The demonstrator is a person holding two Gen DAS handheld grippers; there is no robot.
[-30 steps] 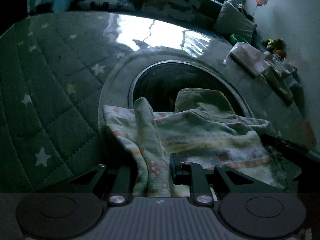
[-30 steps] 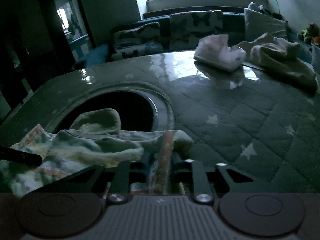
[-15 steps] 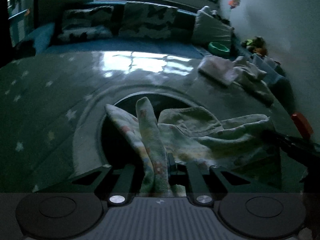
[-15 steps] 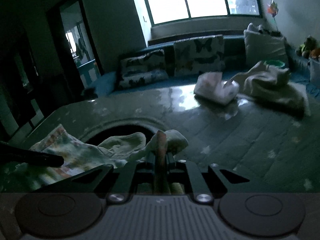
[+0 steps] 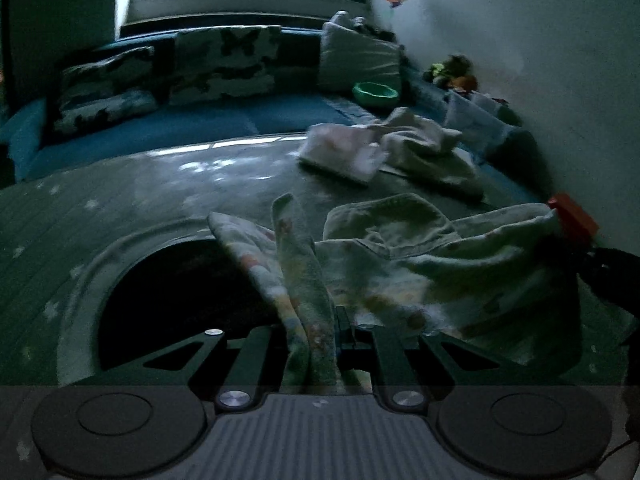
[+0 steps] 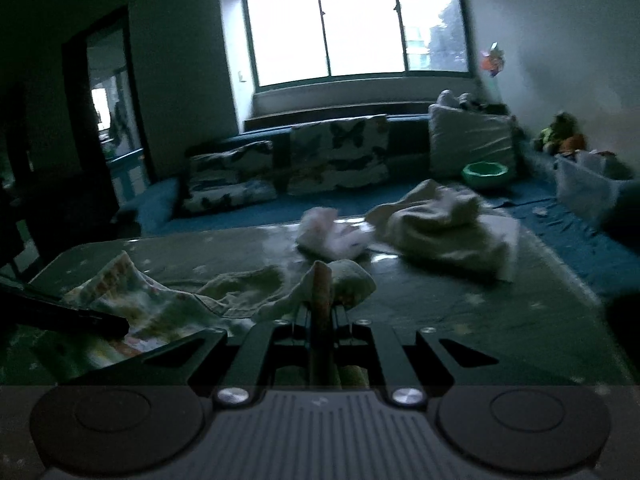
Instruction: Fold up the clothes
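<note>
A pale printed child's garment (image 5: 420, 264) hangs stretched between my two grippers above a quilted star-patterned mat (image 5: 80, 216). My left gripper (image 5: 314, 332) is shut on one bunched edge of it. My right gripper (image 6: 320, 312) is shut on the other edge, a thin fold (image 6: 321, 288) standing up between its fingers. The garment (image 6: 168, 304) runs off to the left in the right wrist view. The right gripper shows at the right edge of the left wrist view (image 5: 576, 224), the left gripper at the left edge of the right wrist view (image 6: 60, 312).
A dark round opening (image 5: 176, 292) lies in the mat under the garment. A folded pink-white cloth (image 6: 328, 236) and a crumpled beige pile (image 6: 440, 224) lie farther back. A blue sofa (image 6: 240, 216) with butterfly cushions, a green bowl (image 6: 484, 172) and a window stand behind.
Both grippers have risen with the garment and tilted up, so more of the room and window shows. The garment has lifted off the mat and is pulled wider between them.
</note>
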